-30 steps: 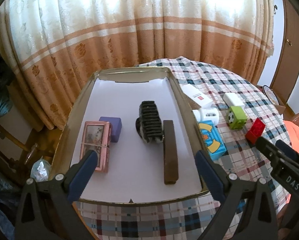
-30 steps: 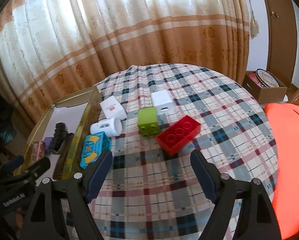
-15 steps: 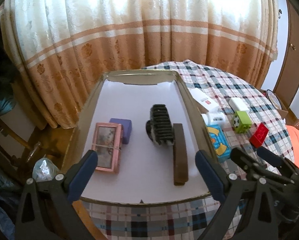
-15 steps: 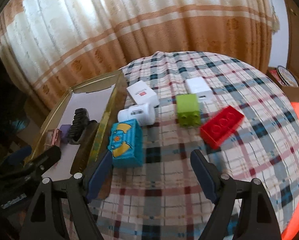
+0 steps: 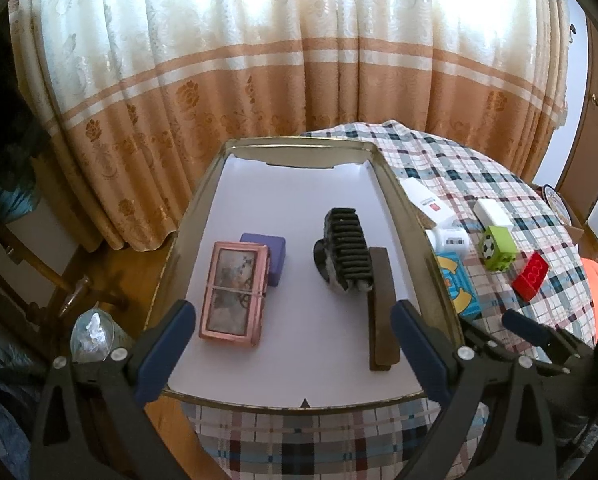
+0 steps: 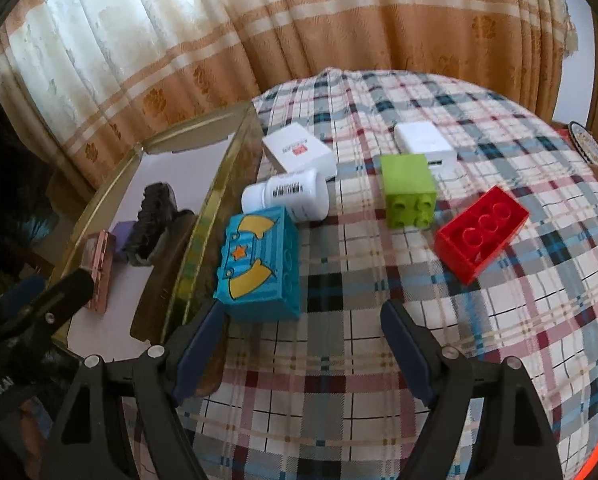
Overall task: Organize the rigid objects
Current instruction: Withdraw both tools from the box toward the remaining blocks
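At lower centre of right wrist frame, right gripper [image 6: 303, 344] was seen with jaws spread wide, nothing held. Compared with a second before, it had been swung left and brought nearer: blue block [image 6: 259, 268] was now just ahead of left fingertip [image 6: 203, 336], beside tray [image 6: 203, 236] rim. Blue block was judged next pick. Left gripper [image 5: 287, 344] was kept agape, empty, over tray. Red brick [image 6: 481, 232], green block [image 6: 409, 190] were left on cloth.
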